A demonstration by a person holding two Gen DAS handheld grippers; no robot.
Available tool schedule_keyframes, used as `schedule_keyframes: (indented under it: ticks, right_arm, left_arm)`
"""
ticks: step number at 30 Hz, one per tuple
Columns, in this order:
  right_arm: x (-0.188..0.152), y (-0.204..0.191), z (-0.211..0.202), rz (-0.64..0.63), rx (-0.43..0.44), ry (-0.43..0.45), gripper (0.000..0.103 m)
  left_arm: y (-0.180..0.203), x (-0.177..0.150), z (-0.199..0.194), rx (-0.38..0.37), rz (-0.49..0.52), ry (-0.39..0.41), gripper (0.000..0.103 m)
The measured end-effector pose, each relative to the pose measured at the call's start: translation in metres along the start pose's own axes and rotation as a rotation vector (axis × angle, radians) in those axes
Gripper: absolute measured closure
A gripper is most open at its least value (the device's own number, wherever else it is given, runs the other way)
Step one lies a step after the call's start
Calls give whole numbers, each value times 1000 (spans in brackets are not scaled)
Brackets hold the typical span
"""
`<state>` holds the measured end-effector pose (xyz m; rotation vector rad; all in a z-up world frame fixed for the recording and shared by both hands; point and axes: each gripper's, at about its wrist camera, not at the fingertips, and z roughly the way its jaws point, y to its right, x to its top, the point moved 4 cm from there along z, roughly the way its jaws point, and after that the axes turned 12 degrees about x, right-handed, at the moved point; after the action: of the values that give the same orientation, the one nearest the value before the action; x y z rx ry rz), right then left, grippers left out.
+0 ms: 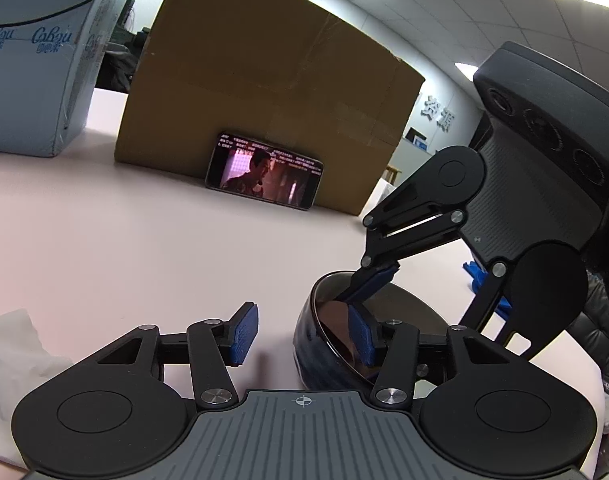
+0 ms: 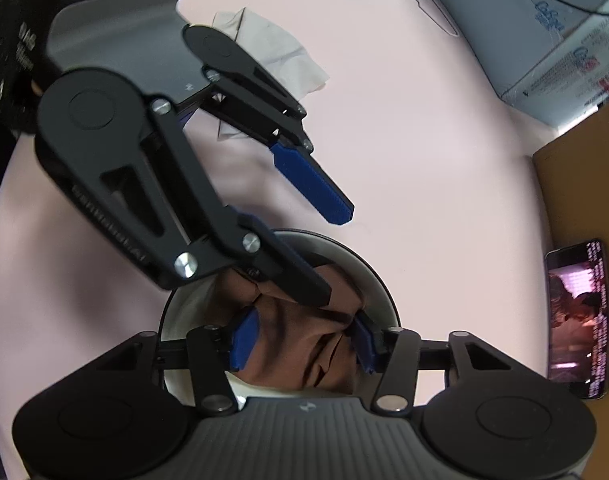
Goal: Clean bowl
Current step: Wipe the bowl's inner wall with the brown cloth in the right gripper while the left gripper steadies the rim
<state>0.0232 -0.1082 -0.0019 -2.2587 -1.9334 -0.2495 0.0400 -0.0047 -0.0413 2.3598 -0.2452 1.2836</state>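
A bowl (image 1: 308,354), dark blue outside and pale inside (image 2: 380,280), stands on the pink table (image 1: 144,248). A brown cloth (image 2: 296,332) lies bunched inside it. My right gripper (image 2: 302,342) points steeply down into the bowl, its blue pads shut on the cloth. My left gripper (image 1: 304,334) straddles the bowl's near wall: one finger (image 1: 362,336) is inside, the other (image 1: 244,332) is outside with a gap to the wall. It is open. From above, the outer pad (image 2: 312,184) hangs clear of the rim.
A large cardboard box (image 1: 264,92) stands at the back with a phone (image 1: 264,172) leaning on it, its screen lit. A blue-white carton (image 1: 32,60) sits far left. A crumpled white tissue (image 1: 12,344) lies left of my left gripper.
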Motion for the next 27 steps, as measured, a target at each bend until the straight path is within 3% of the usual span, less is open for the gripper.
schedule_keyframes:
  ticks: [3, 8, 12, 17, 27]
  right_arm:
    - [1, -1, 1, 3, 8, 0, 63]
    - [-2, -11, -3, -11, 3, -5, 72]
    - [-2, -14, -8, -20, -51, -15, 69]
    - [-9, -12, -10, 8, -48, -7, 61]
    - [2, 2, 5, 37, -20, -8, 67]
  left_arm:
    - [0, 0, 0, 1, -2, -1, 54]
    - [0, -1, 0, 1, -3, -2, 54]
    - [-1, -1, 2, 2, -8, -11, 54]
    - [-2, -1, 3, 4, -8, -12, 54]
    - [-2, -1, 3, 2, -10, -10, 54]
